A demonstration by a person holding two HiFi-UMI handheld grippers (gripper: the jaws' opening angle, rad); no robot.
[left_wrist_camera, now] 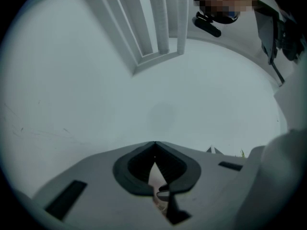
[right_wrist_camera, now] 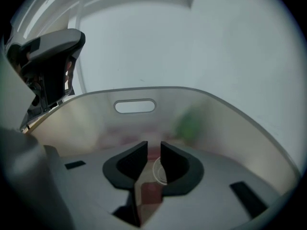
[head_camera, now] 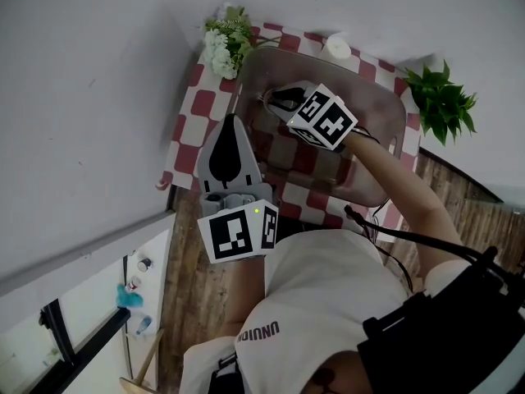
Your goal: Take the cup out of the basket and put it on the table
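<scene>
A translucent grey basket (head_camera: 383, 105) stands on the red-and-white checked table (head_camera: 194, 113). My right gripper (head_camera: 277, 98) reaches down inside it. In the right gripper view its jaws (right_wrist_camera: 153, 150) stand a little apart, so it is open. The round rim of a small clear cup (right_wrist_camera: 158, 170) shows low between them, partly behind the right jaw. The basket wall (right_wrist_camera: 216, 123) with its handle slot rises ahead. In the head view the cup is hidden. My left gripper (head_camera: 232, 121) hovers just left of the basket, shut on nothing, and its tips (left_wrist_camera: 154, 145) meet.
White flowers (head_camera: 223, 41) stand at the table's far left corner and a white round thing (head_camera: 336, 47) at its far edge. A green plant (head_camera: 443, 97) sits beyond the basket's right end. A grey wall lies to the left, wooden floor below the table.
</scene>
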